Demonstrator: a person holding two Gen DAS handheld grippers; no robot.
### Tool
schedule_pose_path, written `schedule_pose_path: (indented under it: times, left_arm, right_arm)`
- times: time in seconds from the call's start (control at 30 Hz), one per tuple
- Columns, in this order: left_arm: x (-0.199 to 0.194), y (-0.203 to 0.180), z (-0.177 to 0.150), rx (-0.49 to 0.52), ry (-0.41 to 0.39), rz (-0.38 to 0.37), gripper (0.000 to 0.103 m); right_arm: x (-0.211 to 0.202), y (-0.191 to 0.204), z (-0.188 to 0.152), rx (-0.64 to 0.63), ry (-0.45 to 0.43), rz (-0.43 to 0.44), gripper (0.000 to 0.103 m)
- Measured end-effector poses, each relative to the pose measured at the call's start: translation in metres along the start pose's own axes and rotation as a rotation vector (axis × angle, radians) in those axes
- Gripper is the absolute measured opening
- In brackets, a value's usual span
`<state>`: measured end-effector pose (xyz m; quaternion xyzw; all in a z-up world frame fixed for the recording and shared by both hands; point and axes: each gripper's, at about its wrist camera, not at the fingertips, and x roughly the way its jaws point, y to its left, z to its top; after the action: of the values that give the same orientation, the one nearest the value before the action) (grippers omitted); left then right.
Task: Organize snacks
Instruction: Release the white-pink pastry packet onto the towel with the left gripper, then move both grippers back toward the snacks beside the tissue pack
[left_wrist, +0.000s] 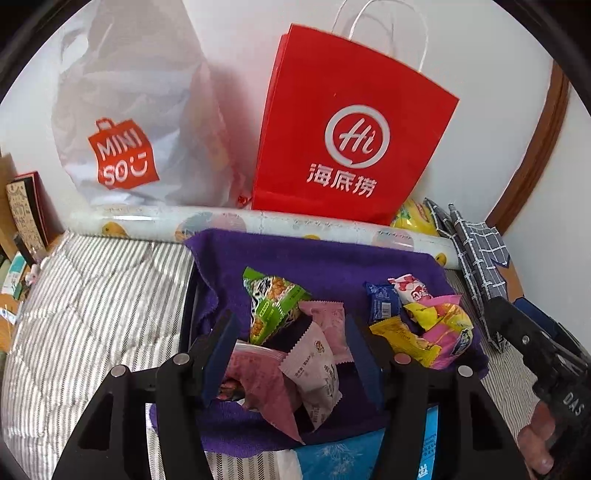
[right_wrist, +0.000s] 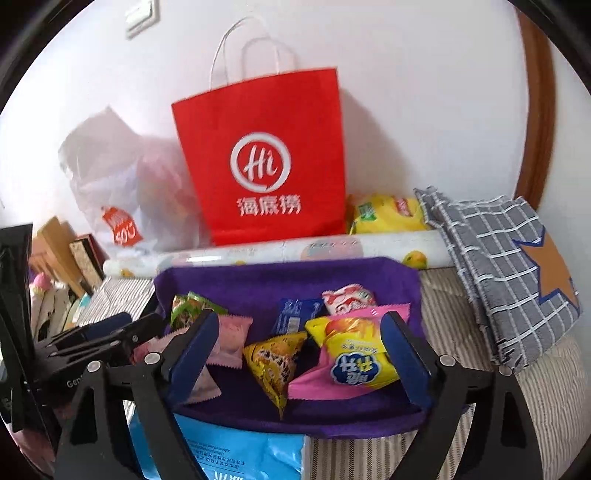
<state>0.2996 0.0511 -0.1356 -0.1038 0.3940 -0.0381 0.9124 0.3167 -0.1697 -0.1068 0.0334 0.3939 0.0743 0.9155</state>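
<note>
The purple cloth tray (right_wrist: 288, 275) in front of the red paper bag (right_wrist: 266, 155) holds the snack packets (right_wrist: 354, 354). Left gripper (left_wrist: 291, 354) and right gripper (right_wrist: 299, 350) hang over it, jaws spread, gripping nothing.

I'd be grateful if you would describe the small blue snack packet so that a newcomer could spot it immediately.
Find the red paper bag against the wall; in front of it lies a purple cloth strewn with snacks. The blue packet sits towards the cloth's back, beside a red-and-white packet. It is the only dark blue wrapper among them.
</note>
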Motion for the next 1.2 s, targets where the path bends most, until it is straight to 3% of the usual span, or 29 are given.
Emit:
schedule_pose_path:
  times: [0.33,0.57,0.73,0.9,1.03,1.2]
  left_arm:
    - [-0.027,-0.024,0.001,0.118,0.000,-0.007,0.058]
    - [-0.054,-0.016,-0.016,0.098,0.008,-0.041,0.058]
    - [-0.076,0.001,-0.033,0.090,0.002,-0.017,0.058]
    - [-0.089,0.021,-0.051,0.069,0.003,0.014,0.058]
    - [-0.095,0.035,-0.063,0.035,0.013,0.021,0.058]
    - [-0.101,0.045,-0.077,0.017,0.023,0.033,0.058]
  right_arm:
    - [-0.048,0.001,-0.004,-0.042,0.018,0.016,0.088]
    - [-0.075,0.003,-0.023,-0.029,0.019,-0.091,0.089]
    - [-0.085,-0.005,-0.046,0.031,0.021,-0.028,0.089]
    - [-0.092,0.003,-0.069,-0.017,0.044,-0.048,0.089]
    - [-0.092,0.010,-0.090,-0.003,0.091,0.034,0.088]
    - [-0.086,0.022,-0.117,-0.010,0.145,0.095,0.080]
